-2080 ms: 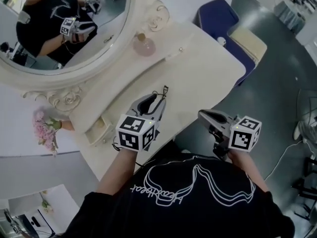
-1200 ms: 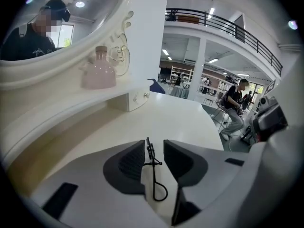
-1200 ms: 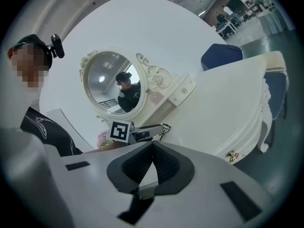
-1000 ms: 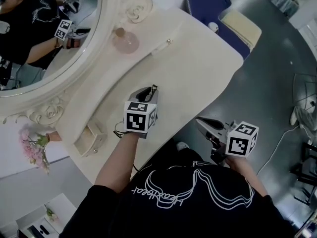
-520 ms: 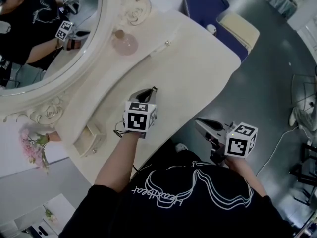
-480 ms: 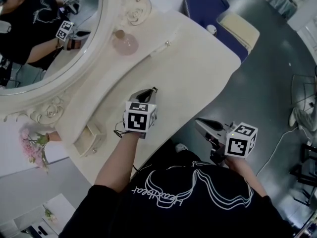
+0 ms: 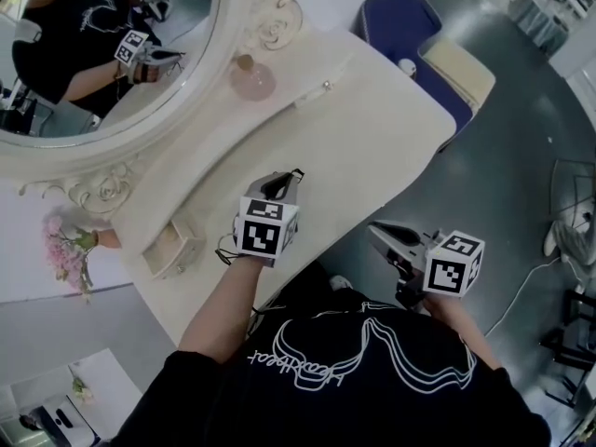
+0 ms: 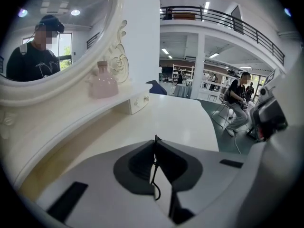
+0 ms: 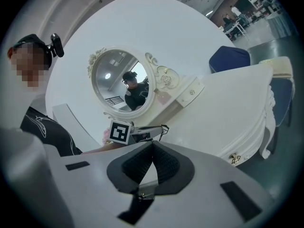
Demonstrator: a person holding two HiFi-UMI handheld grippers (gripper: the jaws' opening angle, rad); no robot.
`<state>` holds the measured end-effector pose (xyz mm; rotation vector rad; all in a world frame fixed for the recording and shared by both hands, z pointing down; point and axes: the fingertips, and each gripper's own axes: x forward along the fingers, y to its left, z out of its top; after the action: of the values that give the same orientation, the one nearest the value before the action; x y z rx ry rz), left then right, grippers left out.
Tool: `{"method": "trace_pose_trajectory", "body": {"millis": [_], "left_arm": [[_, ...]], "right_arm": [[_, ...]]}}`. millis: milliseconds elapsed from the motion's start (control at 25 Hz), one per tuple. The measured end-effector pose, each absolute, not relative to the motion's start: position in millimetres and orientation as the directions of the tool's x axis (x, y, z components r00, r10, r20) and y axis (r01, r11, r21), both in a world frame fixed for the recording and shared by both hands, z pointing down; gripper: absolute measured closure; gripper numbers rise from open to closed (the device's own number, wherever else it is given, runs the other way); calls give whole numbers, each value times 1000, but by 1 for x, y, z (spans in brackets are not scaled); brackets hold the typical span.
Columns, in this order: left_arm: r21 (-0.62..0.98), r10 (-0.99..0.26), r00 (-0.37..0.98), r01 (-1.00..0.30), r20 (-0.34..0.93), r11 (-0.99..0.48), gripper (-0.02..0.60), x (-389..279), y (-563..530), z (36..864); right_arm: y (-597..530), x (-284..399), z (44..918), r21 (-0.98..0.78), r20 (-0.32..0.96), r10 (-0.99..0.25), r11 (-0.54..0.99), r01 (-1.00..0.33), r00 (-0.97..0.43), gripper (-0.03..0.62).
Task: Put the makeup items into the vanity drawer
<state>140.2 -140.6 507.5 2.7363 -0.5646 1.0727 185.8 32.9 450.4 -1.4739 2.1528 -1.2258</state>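
Note:
My left gripper (image 7: 292,178) hovers over the near part of the cream vanity top (image 7: 372,128). Its jaws are closing, and the tips meet on a thin black wire-like item (image 8: 154,167) that runs between them and pokes out past the tips. The right gripper view shows that left gripper (image 9: 159,129) with the black loop at its tip. My right gripper (image 7: 374,229) hangs beyond the table's front edge over the floor, shut and empty (image 9: 152,144). A small shelf drawer (image 7: 312,93) is closed beside a pink bottle (image 7: 252,80).
An oval mirror (image 7: 102,54) in an ornate frame backs the vanity. A second small drawer (image 7: 172,246) and pink flowers (image 7: 65,250) are at the left end. A blue chair (image 7: 410,26) stands behind the table. A front drawer knob (image 9: 233,159) shows under the tabletop edge.
The left gripper's jaws, wide apart two seconds ago, have drawn together on the thin black item. The right gripper has barely moved.

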Motion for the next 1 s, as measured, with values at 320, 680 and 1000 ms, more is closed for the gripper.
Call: {"method": "trace_pose_trajectory", "body": {"millis": [320,680,1000], "left_arm": [[80,-303,724,-442,620,-893,566,103,-115,465],[158,-366,759,-518,539,-841,566,52,-85,417],[132,-466,737,-591,490,-796,566,9,-76,383]], "right_arm": [[39,166,430,-728,209,-834,216,-650,-510,589],[38,135,411,-696,176,-783,330,-638,-597,589],[26,106,402,-687,146,-725,415,-596,-673,589]]}}
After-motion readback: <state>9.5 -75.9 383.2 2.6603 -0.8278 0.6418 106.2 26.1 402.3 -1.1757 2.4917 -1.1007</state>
